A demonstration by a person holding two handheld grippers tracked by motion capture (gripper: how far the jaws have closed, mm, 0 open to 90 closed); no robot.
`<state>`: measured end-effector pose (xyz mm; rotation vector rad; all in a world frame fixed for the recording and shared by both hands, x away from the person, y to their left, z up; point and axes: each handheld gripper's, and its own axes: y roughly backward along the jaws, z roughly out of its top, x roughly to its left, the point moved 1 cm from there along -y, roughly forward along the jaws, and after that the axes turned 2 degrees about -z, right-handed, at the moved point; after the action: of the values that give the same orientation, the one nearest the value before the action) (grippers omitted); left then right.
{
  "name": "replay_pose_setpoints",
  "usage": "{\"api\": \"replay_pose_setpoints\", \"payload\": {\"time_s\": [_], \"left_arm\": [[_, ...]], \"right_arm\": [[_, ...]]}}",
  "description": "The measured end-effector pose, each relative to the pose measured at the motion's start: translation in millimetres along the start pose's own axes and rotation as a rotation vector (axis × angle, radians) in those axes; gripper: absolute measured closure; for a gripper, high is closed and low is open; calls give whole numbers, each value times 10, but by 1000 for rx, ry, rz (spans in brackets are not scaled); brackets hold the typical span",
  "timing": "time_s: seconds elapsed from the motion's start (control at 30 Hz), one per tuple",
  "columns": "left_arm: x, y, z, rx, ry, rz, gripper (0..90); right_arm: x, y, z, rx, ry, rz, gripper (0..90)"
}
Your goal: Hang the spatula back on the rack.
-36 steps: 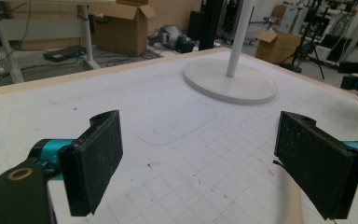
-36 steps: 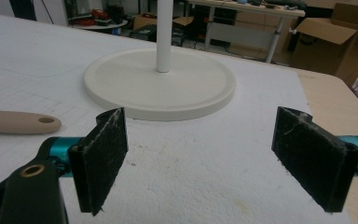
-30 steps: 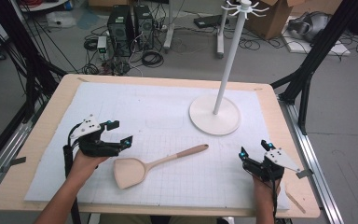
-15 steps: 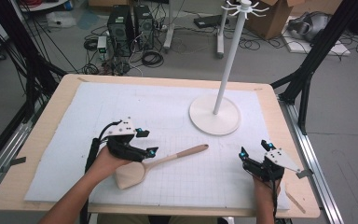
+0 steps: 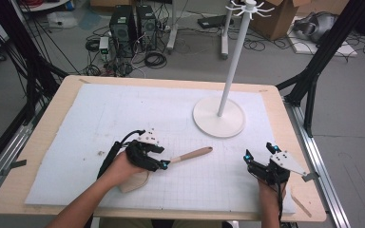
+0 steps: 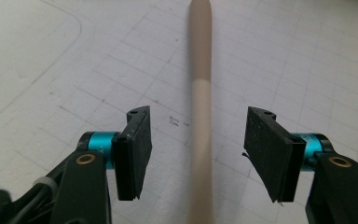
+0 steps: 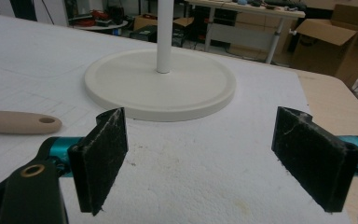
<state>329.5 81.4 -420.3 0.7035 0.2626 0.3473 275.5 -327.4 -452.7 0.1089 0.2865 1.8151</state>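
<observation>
A wooden spatula (image 5: 190,155) lies on the white mat, its flat blade (image 5: 134,182) toward the front left and its handle pointing right. My left gripper (image 5: 161,163) hovers over the handle near the blade. In the left gripper view the handle (image 6: 200,107) runs straight between the two black jaws, which stand apart and do not touch it. My right gripper (image 5: 259,159) rests open near the front right of the mat. In the right gripper view the handle's tip (image 7: 21,122), with its hanging hole, lies at the left, and nothing sits between the pads (image 7: 100,158).
A white hanging stand (image 5: 218,116) with a round base and a tall pole topped by hooks stands at the back right of the mat (image 5: 123,114). The same base (image 7: 161,84) is right ahead of the right gripper. The wooden table edge (image 5: 309,199) shows around the mat.
My left gripper has moved right and forward from the mat's left side to a spot over the spatula handle, jaws straddling it. The right gripper has stayed put.
</observation>
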Motion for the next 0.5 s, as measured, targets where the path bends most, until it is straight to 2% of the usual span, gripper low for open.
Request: {"api": "replay_pose_setpoints", "payload": {"time_s": [0.13,0.2,0.23,0.3,0.5], "left_arm": [[8,-65,-7,40,19,12,447],[9,-88,-12,59,22,2,481],[4,-101,-15,69,20,-3,522],[0,-128,-22,101,2,-9,535],[19,-171,-23,125,23,-8,583]], "right_arm": [[-8,-1,0,-3,6,1,174],[-8,-1,-1,-3,6,1,175],[-9,-1,-1,-3,6,1,174],[-7,0,0,-3,2,1,174],[-8,-1,-1,-3,7,1,175]]}}
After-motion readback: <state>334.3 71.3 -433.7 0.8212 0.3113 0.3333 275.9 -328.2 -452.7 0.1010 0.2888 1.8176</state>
